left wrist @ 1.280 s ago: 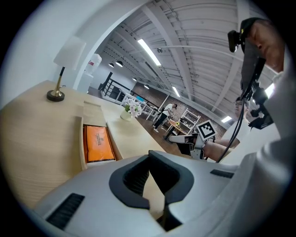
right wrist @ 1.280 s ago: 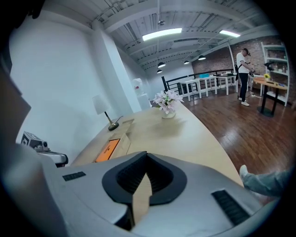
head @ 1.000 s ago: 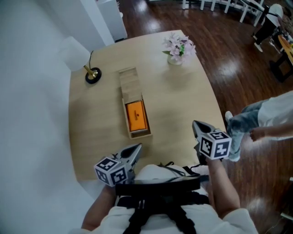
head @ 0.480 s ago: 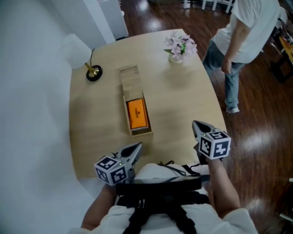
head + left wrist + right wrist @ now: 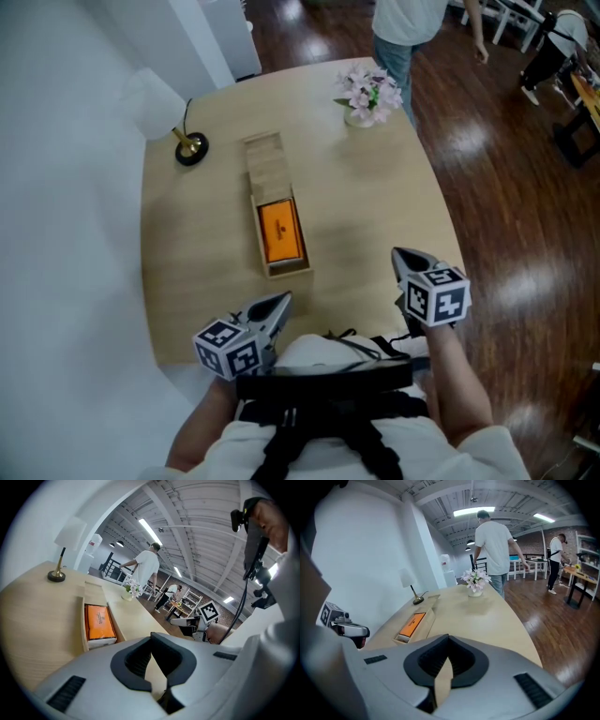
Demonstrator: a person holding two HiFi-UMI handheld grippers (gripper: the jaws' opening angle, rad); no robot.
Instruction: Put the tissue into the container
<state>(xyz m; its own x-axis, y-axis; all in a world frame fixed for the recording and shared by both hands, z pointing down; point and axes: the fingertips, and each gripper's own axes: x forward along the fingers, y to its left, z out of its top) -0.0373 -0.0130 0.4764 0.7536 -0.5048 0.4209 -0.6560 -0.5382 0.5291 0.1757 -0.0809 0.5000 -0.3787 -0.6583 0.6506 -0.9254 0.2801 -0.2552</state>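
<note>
Tissue pack [image 5: 281, 232], orange, lies inside the long wooden container [image 5: 264, 164], filling the end nearer the person who wears the camera; the far part of the container shows only bare wood. The container rests lengthwise on the pale wooden surface [image 5: 366, 206], left of its middle, running away from the wearer.

The left tool [image 5: 283, 300] hangs over the near edge of the surface, its tip aimed toward the near end of the container but clear of it. Its jaws are drawn together and its own view shows nothing gripped between them, only a sliver of the surface beyond the dark pads. The right tool [image 5: 400, 254] sits over the near right part of the surface, well apart from the container. Its jaws are likewise closed together and empty. Each tool carries its marker cube just behind the jaws, and a bare forearm leads back from each to the wearer, whose chest bears black straps.

At the far left of the surface stands a lamp [image 5: 190, 150] with a round dark base, a brass stem and a white shade. A small vase of pale flowers [image 5: 367, 94] stands near the far right edge. Just beyond it a person [image 5: 408, 28] in a light shirt and jeans stands on the dark wood floor [image 5: 506, 187].
</note>
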